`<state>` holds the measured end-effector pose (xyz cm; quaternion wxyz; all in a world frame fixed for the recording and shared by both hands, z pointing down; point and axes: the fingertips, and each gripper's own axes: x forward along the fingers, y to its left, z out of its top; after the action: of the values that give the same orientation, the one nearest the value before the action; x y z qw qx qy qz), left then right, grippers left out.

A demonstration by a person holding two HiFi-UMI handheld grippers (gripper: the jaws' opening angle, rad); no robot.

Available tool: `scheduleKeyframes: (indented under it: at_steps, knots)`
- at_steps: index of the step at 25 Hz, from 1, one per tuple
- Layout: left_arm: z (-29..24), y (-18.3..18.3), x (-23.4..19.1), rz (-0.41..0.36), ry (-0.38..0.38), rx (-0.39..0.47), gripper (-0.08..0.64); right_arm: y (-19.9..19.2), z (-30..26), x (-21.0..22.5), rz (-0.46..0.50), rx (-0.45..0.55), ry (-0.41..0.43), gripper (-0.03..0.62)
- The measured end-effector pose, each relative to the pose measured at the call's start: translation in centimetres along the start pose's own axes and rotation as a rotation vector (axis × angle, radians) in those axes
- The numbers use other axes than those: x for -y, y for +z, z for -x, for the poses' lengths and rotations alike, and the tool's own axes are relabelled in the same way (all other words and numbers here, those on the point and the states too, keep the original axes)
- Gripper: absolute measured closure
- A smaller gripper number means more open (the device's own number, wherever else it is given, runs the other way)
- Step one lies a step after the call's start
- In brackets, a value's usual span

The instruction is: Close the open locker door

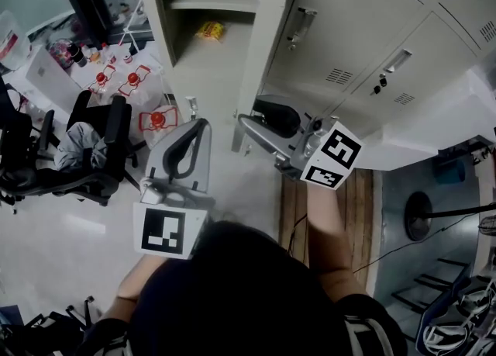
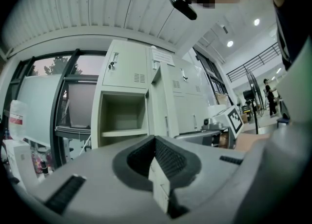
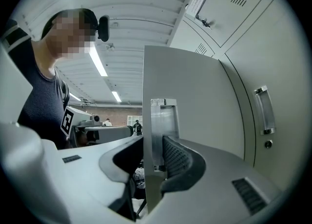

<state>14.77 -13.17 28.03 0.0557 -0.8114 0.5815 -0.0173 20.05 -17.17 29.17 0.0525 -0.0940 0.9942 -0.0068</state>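
Note:
The locker door point(image 1: 263, 60) stands open, edge-on to me, beside its open compartment point(image 1: 205, 52), where a yellow packet point(image 1: 210, 31) lies on the shelf. My right gripper point(image 1: 249, 116) is at the door's lower free edge. In the right gripper view the door point(image 3: 195, 101) and its metal latch plate point(image 3: 163, 120) fill the gap of that gripper point(image 3: 156, 154), with a pad on each side against them. My left gripper point(image 1: 195, 125) hangs in front of the compartment, apart from it, shut with nothing in it point(image 2: 156, 142). The left gripper view shows the compartment point(image 2: 122, 115).
Closed lockers with handles point(image 1: 372, 44) run to the right of the open door. A black office chair point(image 1: 85, 153) and red-capped bottles point(image 1: 132, 79) stand at the left. Wooden boards point(image 1: 341, 215) and a floor fan base point(image 1: 418, 215) lie at the right.

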Motion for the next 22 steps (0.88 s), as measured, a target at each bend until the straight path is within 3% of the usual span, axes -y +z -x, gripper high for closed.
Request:
scheduleKeyframes:
  at_steps: [15,22]
  knots:
    - [0.7,-0.6,-4.8,0.012,0.015,-0.005,0.558,-0.5,-5.1,-0.3,0.013,-0.017,-0.025,0.472]
    - [0.0,-0.8,-8.0,0.019,-0.026,0.003,0.558,-0.8,-8.0,0.2,0.007,-0.026,-0.066,0.472]
